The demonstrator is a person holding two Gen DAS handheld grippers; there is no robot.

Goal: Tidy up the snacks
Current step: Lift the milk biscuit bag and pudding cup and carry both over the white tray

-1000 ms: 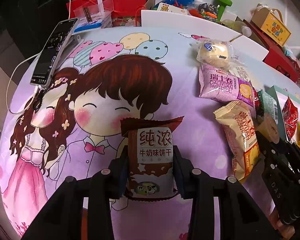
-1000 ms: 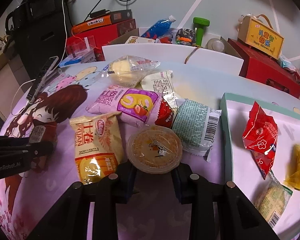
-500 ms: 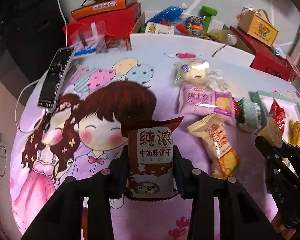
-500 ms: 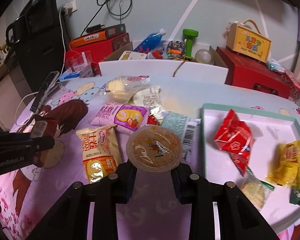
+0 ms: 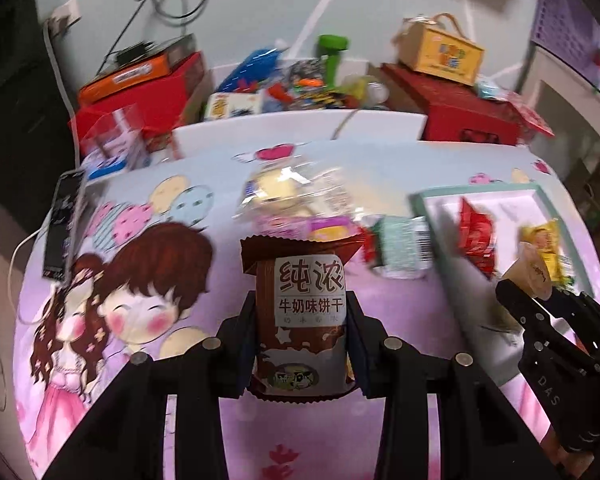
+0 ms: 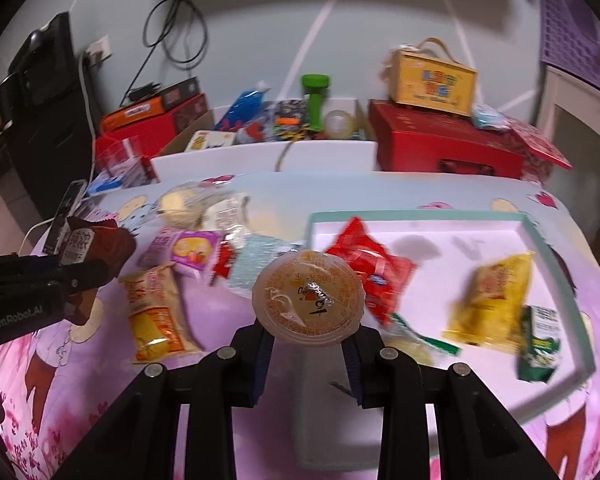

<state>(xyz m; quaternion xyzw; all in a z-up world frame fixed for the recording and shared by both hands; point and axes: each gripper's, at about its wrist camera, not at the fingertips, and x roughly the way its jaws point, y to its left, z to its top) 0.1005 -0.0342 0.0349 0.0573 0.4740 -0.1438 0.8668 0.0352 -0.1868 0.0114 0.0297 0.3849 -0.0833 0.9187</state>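
My left gripper [image 5: 300, 344] is shut on a brown milk biscuit packet [image 5: 306, 312] and holds it above the cartoon tablecloth; it also shows in the right wrist view [image 6: 96, 246]. My right gripper [image 6: 308, 344] is shut on a round orange jelly cup [image 6: 308, 296], held above the near left corner of the white tray with a teal rim [image 6: 420, 216]. The tray also shows in the left wrist view [image 5: 476, 192]. In the tray lie a red packet [image 6: 364, 268], a yellow packet [image 6: 488, 300] and a green packet [image 6: 540, 344].
Loose snacks lie on the cloth left of the tray: an orange wafer packet [image 6: 152, 312], a pink roll packet [image 6: 184, 250], a pale green packet [image 6: 256, 264], a clear bread bag [image 6: 184, 204]. A phone [image 5: 64, 228] lies at the left edge. Red boxes [image 6: 440, 144] and clutter stand behind.
Both grippers have risen and moved right with their snacks. The jelly cup has gone from over the loose snacks to over the tray's left corner. More of the tray shows.
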